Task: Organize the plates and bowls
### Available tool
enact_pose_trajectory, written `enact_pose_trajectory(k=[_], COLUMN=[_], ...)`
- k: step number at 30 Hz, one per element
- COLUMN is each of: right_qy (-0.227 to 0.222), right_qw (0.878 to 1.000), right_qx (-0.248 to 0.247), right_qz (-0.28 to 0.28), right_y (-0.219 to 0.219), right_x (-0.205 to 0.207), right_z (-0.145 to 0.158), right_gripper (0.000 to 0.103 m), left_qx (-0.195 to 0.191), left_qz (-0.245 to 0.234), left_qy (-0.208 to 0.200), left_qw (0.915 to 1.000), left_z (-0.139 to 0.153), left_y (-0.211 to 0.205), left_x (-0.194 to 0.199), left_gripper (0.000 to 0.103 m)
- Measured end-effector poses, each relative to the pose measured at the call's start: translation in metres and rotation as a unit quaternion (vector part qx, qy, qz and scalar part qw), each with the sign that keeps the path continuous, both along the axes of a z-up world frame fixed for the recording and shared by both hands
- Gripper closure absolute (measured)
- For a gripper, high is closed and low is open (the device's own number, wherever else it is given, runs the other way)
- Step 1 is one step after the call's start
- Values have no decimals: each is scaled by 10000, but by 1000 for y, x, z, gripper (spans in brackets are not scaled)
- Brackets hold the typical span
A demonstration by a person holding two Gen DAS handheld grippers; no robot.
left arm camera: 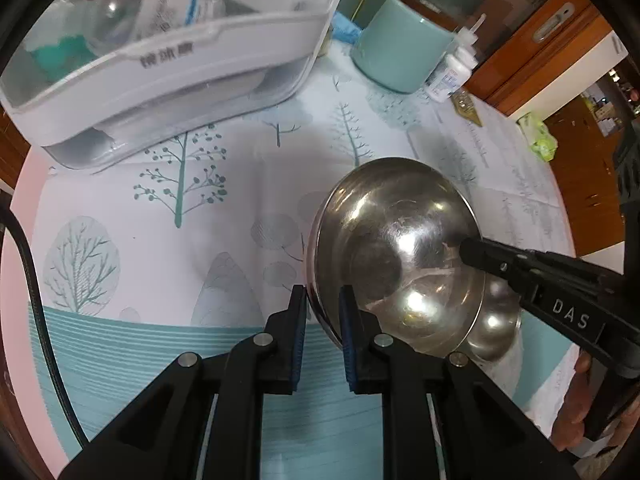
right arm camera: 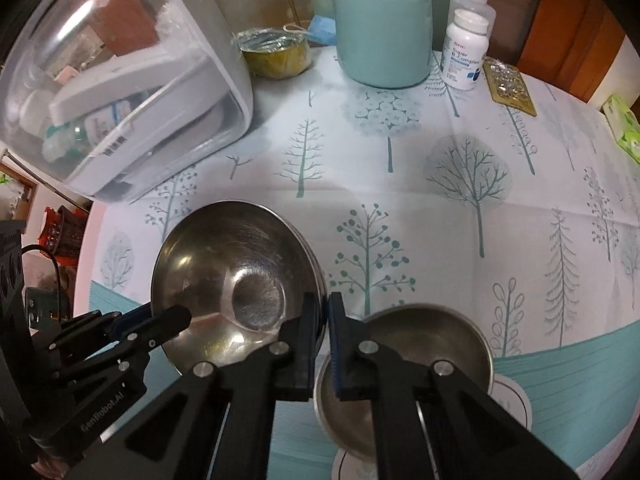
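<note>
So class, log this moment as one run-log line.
left tongs: gripping large steel bowl rim | right tongs: gripping opposite rim | small steel bowl: beside

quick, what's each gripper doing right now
left gripper: shut on the rim of the large steel bowl.
right gripper: shut on the same bowl's opposite rim.

Soft indoor light. Bright glare spots sit on the steel bowl (left arm camera: 394, 256) at lower right; fisheye bending and dark vignetting curve every edge; the upper left looks slightly blurred.
</note>
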State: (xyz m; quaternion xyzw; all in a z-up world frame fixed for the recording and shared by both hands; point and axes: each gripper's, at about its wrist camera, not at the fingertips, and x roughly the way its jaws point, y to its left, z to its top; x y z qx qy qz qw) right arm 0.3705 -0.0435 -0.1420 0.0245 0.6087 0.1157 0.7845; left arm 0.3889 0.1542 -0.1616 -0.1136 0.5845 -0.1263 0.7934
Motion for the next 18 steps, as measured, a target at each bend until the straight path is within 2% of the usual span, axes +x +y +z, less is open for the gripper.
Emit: enact_pose_trajectory(k=[11,18], right_qy=[-196,-475], right_qw=[9997,9979], right_qx=[136,410], right_qz=[95,157], right_y=[3,-9], right_x=[-51,-93], right_z=[57,99], right_gripper=[96,96], left_qx=[-66,29], left_qz=[-298,-361], left_qy=[-356,-635], left_qw=[9989,9973], left_z=[67,106], left_y=[13,9], left_x=[-46,-95], left_gripper=[89,89])
